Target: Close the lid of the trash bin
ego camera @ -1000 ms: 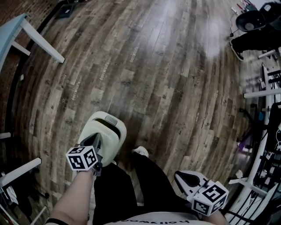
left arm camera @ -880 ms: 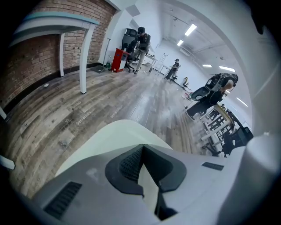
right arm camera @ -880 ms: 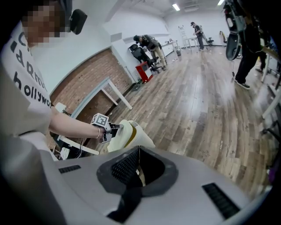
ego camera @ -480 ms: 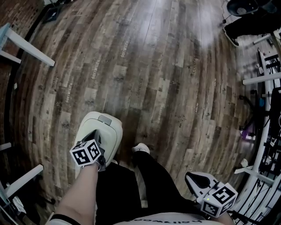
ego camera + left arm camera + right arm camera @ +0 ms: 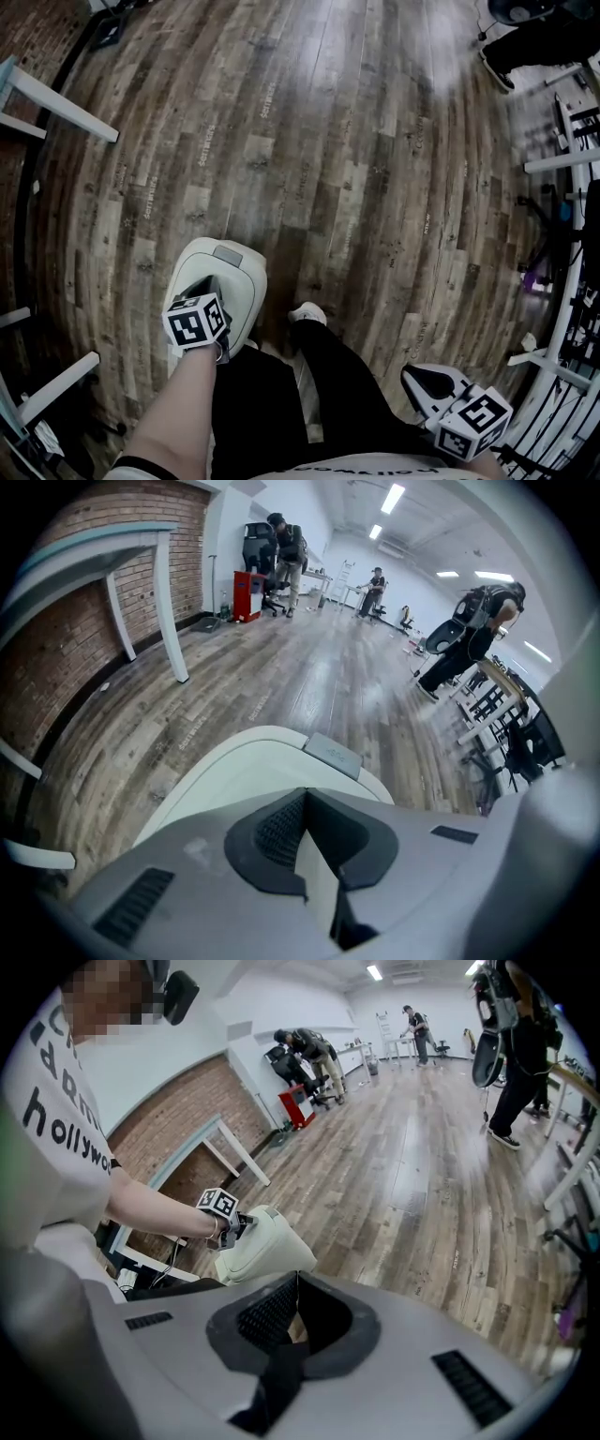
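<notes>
Head view: on the wood floor (image 5: 356, 187) the trash bin (image 5: 180, 291) is seen at near left, its lid (image 5: 242, 286) apparently down (no gap can be made out), long axis near to far. The left gripper (image 5: 208, 286), jaws together, is held over the lid's near end; the right gripper (image 5: 424, 382), jaws likewise together and empty, is well apart at near right.

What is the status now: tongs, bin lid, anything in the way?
Left tongs shut, over bin lid. Right tongs shut, empty, off to the side. Lid looks down. Nothing seen in the way.
</notes>
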{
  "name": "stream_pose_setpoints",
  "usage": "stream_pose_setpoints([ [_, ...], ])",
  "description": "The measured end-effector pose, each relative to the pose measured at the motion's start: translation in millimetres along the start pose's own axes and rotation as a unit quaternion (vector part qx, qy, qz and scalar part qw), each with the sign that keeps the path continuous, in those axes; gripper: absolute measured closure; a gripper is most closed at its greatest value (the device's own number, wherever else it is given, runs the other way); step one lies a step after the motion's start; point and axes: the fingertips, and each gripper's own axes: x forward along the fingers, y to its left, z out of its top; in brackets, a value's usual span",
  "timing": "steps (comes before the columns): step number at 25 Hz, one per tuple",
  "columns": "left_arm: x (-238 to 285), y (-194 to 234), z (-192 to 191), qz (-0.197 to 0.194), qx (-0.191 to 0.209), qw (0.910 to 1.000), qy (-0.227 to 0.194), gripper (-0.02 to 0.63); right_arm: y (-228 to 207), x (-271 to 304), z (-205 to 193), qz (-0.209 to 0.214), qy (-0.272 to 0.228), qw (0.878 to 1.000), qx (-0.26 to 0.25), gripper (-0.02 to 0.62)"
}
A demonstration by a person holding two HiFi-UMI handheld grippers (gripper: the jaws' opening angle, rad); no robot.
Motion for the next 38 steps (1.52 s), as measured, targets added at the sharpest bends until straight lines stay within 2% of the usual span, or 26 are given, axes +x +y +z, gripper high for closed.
stream_pose_setpoints([
  [3,0.7,0.1,0.8,-0.012,-0.011,0.9999,-0.002,0.598,0.0,-0.7,6.2,0.0,-0.004,1.0,-0.005,0.585],
  [5,0.5,1.1,0.6,-0.029,-0.046,0.9985,0.001,0.598,0.8,-1.5,12.0,-0.002,-0.008,1.0,-0.009,0.586],
  [8,-3.0,1.3,-6.4,-0.071,-0.106,0.9913,0.032,0.6,4.3,-3.4,22.3,0.0,-0.013,1.0,-0.014,0.586],
  [10,-10.8,1.1,-10.2,-0.09,-0.114,0.9882,0.049,0.599,8.8,-5.0,30.5,0.005,-0.017,1.0,-0.022,0.586],
  [12,-24.7,0.0,-8.7,-0.101,-0.115,0.9872,0.043,0.599,14.7,-7.2,39.8,0.01,-0.024,0.999,-0.033,0.586],
  [14,-44.2,-3.4,-4.4,-0.117,-0.127,0.9846,0.024,0.599,22.2,-8.4,51.2,0.015,-0.032,0.998,-0.042,0.586],
  [16,-69.8,-10.7,4.6,-0.145,-0.157,0.9769,-0.006,0.599,33.2,-8.2,65.7,0.024,-0.043,0.997,-0.057,0.586],
  [18,-102.8,-20.8,23.6,-0.174,-0.186,0.9652,-0.056,0.6,47.6,-8.5,84.2,0.039,-0.057,0.994,-0.081,0.586],
  [22,-187.4,-43.5,75.7,-0.209,-0.204,0.9431,-0.159,0.6,85.2,-14.4,125.2,0.076,-0.086,0.984,-0.135,0.586],
  [24,-232.3,-54.8,99.0,-0.232,-0.221,0.9267,-0.196,0.598,106.1,-16.5,143.2,0.094,-0.097,0.978,-0.158,0.586],
  [26,-278.2,-64.2,117.3,-0.255,-0.213,0.9126,-0.239,0.6,129.7,-15.3,159.5,0.115,-0.103,0.969,-0.191,0.586],
  [28,-323.0,-68.1,128.7,-0.266,-0.185,0.9029,-0.282,0.599,158.5,-12.3,177.9,0.139,-0.109,0.957,-0.231,0.586],
  [30,-363.0,-71.8,133.0,-0.27,-0.148,0.8987,-0.312,0.599,190.6,-12.1,195.9,0.166,-0.115,0.943,-0.263,0.585],
  [32,-395.8,-78.0,130.7,-0.264,-0.108,0.9,-0.33,0.6,220.6,-16.0,207.3,0.197,-0.118,0.931,-0.284,0.586],
  [35,-436.4,-80.7,124.0,-0.232,-0.063,0.8991,-0.366,0.599,255.7,-22.7,214.6,0.241,-0.121,0.912,-0.309,0.586],
  [38,-469.6,-66.4,124.4,-0.159,-0.022,0.8959,-0.414,0.599,292.0,-25.1,230.1,0.298,-0.121,0.888,-0.328,0.586],
])
